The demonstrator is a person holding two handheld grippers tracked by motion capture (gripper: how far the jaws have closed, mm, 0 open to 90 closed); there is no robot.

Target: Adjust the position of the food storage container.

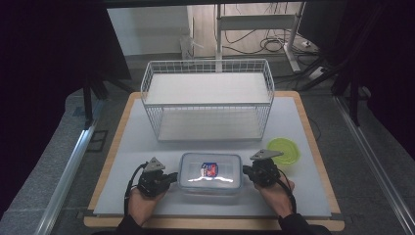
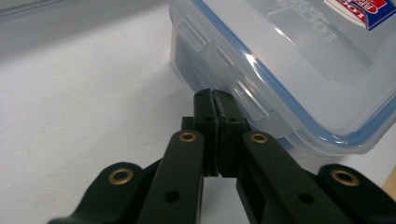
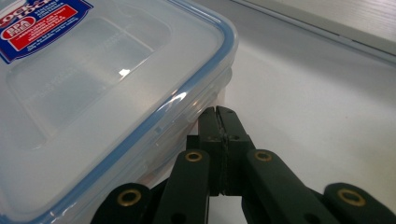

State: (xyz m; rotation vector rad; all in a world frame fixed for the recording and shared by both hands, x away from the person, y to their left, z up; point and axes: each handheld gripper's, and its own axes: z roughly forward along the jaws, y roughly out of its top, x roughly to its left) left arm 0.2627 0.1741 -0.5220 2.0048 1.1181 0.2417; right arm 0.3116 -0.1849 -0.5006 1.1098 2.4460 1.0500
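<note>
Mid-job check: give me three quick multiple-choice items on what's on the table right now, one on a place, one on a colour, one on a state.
1. Where is the clear lidded container?
A. between the two grippers
B. inside the wire basket
C. on the floor

2. What colour is the small bowl?
A. red
B. yellow-green
C. black

3. How do the jaws of the left gripper and the right gripper stand?
A. both wide open
B. one open
C. both shut

Answers:
1 A, a gripper sits at each short end.
2 B, seen by the right hand.
3 C, each pair meets, at the container's side, nothing between them.
</note>
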